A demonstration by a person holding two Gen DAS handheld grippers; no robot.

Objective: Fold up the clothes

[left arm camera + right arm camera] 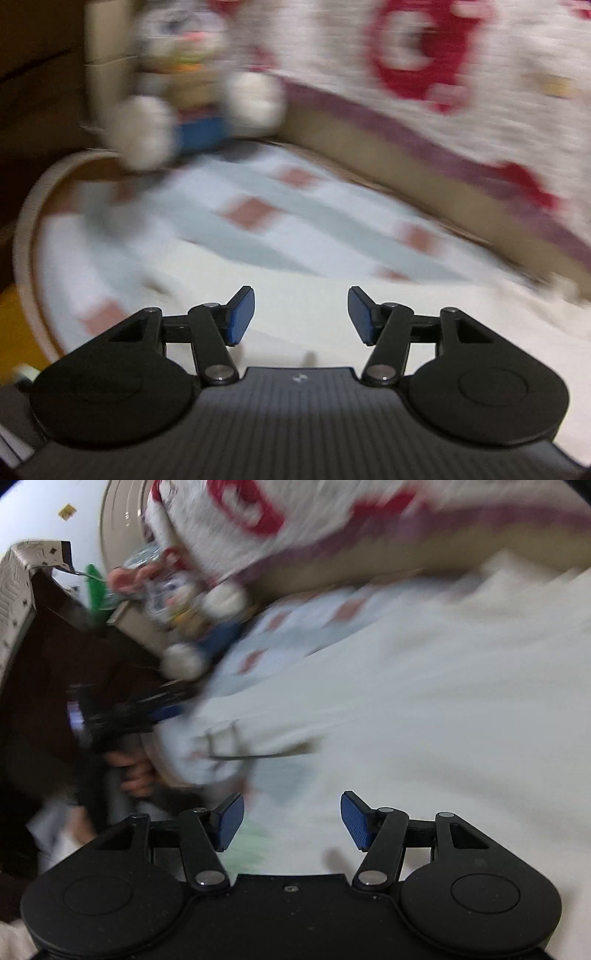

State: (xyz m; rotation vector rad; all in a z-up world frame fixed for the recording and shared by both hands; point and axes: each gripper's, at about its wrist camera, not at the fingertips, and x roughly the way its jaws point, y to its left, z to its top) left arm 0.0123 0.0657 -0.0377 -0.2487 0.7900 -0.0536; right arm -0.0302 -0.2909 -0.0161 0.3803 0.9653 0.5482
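A cream-white garment [332,314] lies spread on a round table covered with a pale blue cloth with red squares [258,214]. My left gripper [301,314] is open and empty, just above the garment's edge. In the right wrist view the same garment [424,701] fills the right side. My right gripper [291,821] is open and empty above it. The left gripper [147,712] shows there at the table's left edge, held by a hand. Both views are blurred by motion.
A stuffed toy [192,92] with white paws sits at the table's far left [195,620]. A white and red patterned blanket [443,74] hangs behind the table over a beige edge. Dark wooden furniture [55,635] stands to the left.
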